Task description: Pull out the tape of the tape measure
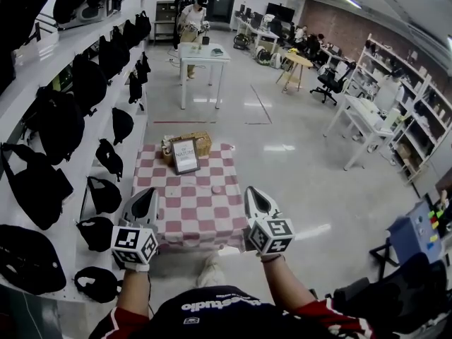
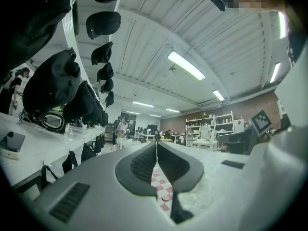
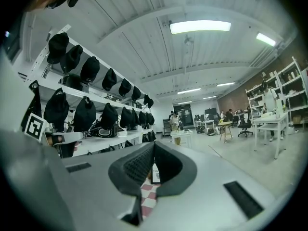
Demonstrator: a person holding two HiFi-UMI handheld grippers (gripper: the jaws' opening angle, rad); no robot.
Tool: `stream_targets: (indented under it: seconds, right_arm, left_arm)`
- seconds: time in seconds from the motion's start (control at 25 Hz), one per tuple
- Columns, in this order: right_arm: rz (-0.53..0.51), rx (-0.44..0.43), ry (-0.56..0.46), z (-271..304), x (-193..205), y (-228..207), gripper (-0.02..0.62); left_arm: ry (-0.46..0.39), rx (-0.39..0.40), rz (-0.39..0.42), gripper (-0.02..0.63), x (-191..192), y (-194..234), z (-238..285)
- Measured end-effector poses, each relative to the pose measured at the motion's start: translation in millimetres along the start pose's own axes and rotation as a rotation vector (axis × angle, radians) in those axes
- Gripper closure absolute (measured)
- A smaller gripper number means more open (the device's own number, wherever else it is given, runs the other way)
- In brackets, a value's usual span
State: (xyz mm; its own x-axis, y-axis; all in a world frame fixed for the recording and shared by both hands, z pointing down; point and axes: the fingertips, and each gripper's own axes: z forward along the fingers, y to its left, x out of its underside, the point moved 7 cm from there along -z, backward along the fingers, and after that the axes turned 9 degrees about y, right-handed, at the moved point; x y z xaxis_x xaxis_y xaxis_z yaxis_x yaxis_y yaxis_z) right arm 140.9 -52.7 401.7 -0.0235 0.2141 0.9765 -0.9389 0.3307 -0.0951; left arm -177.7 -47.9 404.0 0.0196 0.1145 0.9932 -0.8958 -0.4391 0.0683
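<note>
Beyond the closed, empty grey left gripper (image 1: 150,193) and right gripper (image 1: 253,191), a small pale round tape measure (image 1: 217,188) lies seemingly unextended on the red-checked cloth (image 1: 191,221)

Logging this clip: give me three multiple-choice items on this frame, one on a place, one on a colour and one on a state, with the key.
1. Where does the framed sign stand?
A. on the checked cloth, in front of the wicker basket
B. on a wall shelf
C. on the floor

2. The checked cloth is:
A. blue and yellow
B. red and white
C. green and black

3. The right gripper has its jaws:
A. closed on a tape
B. wide open
C. closed, with nothing between them

Key:
1. A, the head view shows the sign on the cloth with the basket behind it.
2. B, the squares are red and white.
3. C, in the right gripper view the pads meet and hold nothing.
</note>
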Motion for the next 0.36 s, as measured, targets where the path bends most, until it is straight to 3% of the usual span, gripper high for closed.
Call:
stream_targets:
  seconds: [0.36]
  right_arm:
    - [0.01,-0.014,0.008,8.4,2.1,-0.4,0.606]
  left_arm:
    - [0.007,-0.017,0.002,0.597,0.4,4.4,5.9]
